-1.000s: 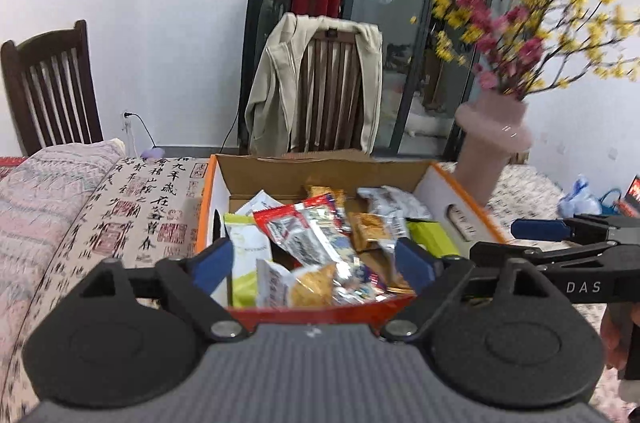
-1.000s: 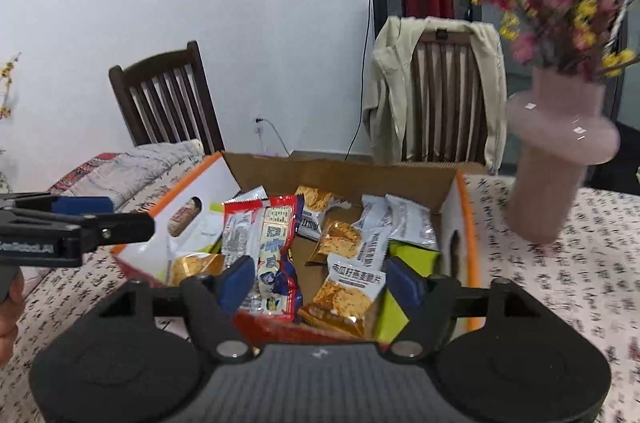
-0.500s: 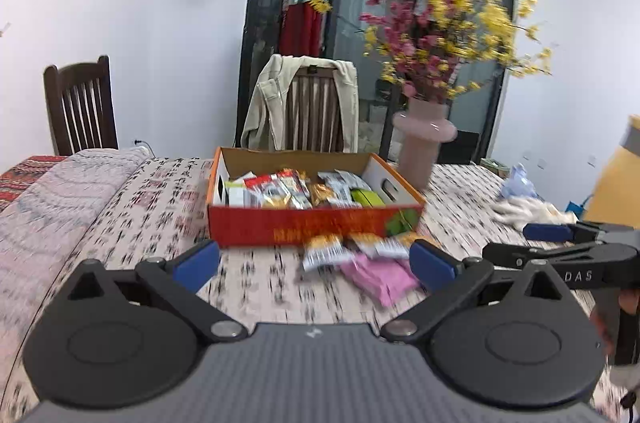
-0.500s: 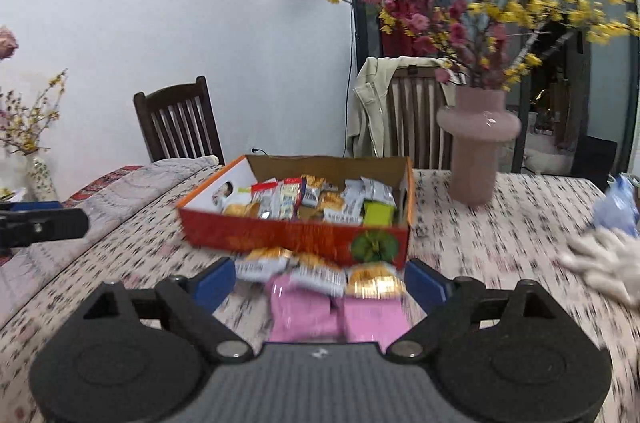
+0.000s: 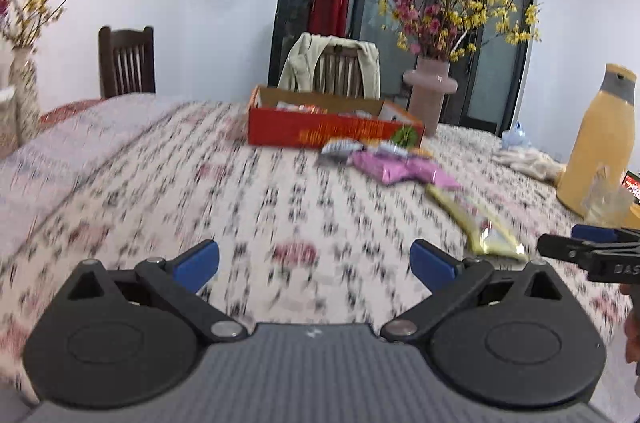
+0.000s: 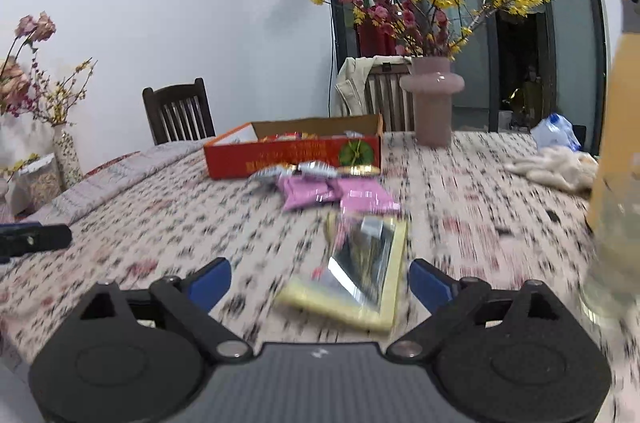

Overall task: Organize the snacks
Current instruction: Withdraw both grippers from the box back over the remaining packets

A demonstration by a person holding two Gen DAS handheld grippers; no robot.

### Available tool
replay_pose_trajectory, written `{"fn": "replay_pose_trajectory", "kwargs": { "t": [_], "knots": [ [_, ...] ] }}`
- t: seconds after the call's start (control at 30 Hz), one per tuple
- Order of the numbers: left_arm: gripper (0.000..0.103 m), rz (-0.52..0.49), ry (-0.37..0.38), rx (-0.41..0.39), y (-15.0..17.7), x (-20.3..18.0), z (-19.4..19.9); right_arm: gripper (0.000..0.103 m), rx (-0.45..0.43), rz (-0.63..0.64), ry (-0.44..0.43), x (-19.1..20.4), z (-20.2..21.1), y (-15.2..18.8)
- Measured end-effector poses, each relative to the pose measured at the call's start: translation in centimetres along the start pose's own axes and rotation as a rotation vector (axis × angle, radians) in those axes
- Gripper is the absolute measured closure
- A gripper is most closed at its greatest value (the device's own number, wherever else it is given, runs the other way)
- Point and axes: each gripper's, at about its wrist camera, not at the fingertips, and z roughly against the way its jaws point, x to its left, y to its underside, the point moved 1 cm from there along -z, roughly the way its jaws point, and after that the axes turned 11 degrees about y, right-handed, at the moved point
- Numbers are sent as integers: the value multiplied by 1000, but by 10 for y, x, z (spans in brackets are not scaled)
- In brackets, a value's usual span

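Both grippers withdrawn from the snack box (image 5: 334, 131) toward the near tabletop (image 5: 240, 207) edge.
Left gripper (image 5: 314, 261) wide open, empty; right gripper (image 6: 320, 281), just opening, straddles a yellow packet (image 6: 360, 279) without touching.

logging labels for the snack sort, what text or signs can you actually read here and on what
"DAS": on the right tool's arm, cut off by the edge of the left wrist view.
Yellow print on the red box front: too blurred to read.
Pink packets and yellow packet: nothing readable.

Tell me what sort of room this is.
Most likely a dining room at home: a table under a patterned tablecloth, wooden chairs against the wall, and a pink vase of blossom branches beside an open snack box.
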Motion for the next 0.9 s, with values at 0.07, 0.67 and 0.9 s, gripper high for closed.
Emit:
{"fn": "replay_pose_trajectory", "kwargs": {
  "t": [0.07, 0.67, 0.9],
  "knots": [
    [0, 8, -11, 2, 10, 2, 8, 7, -2, 5, 4, 4, 16, 15],
    [0, 12, -18, 12, 22, 10, 19, 6, -17, 103, -41, 46, 46, 35],
    [0, -14, -5, 30, 14, 10, 1, 6, -15, 86, -27, 37, 38, 33]
  ]
}}
